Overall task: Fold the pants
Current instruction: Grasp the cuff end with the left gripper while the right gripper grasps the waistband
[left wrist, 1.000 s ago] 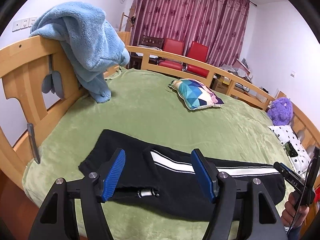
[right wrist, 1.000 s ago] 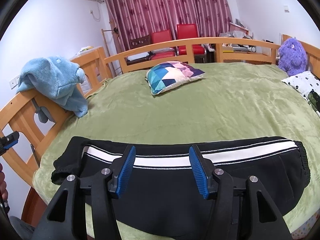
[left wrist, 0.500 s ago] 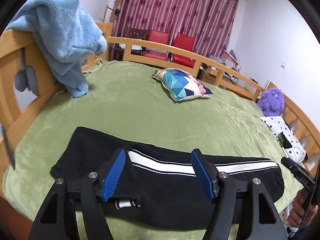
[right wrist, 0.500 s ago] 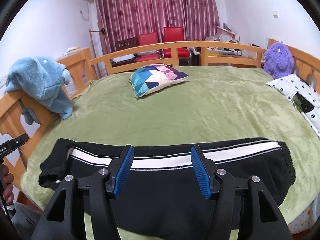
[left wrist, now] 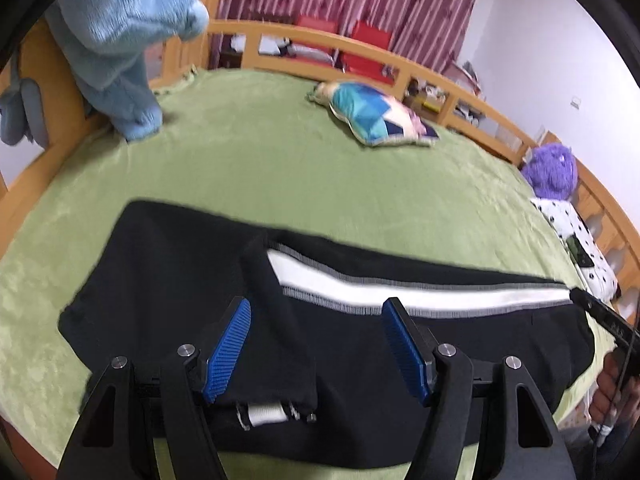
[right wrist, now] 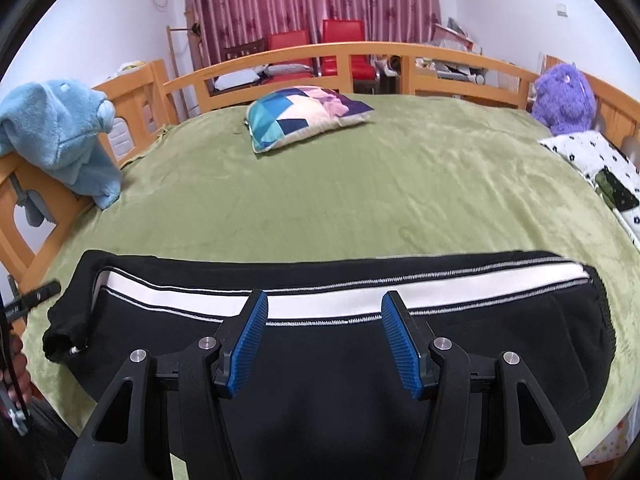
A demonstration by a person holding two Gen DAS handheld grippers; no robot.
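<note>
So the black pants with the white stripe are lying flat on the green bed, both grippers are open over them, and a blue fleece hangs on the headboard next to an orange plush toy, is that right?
Not quite: the plush toy is purple, not orange, as the right wrist view shows. The rest holds: the pants lie flat on the green bed, the left gripper and right gripper are open over them, and the blue fleece hangs on the wooden rail.

The left gripper [left wrist: 316,348] pointed forward and downward, its two blue-padded fingers [left wrist: 228,350] spread apart with nothing clamped between them. The right gripper [right wrist: 324,344] was angled downward likewise, its fingers [right wrist: 400,350] parted at a similar width and closed on nothing. In the left wrist view a hand [left wrist: 610,390] was visible at the right edge on the right gripper's handle; in the right wrist view part of the other hand [right wrist: 16,364] showed at the left edge.
</note>
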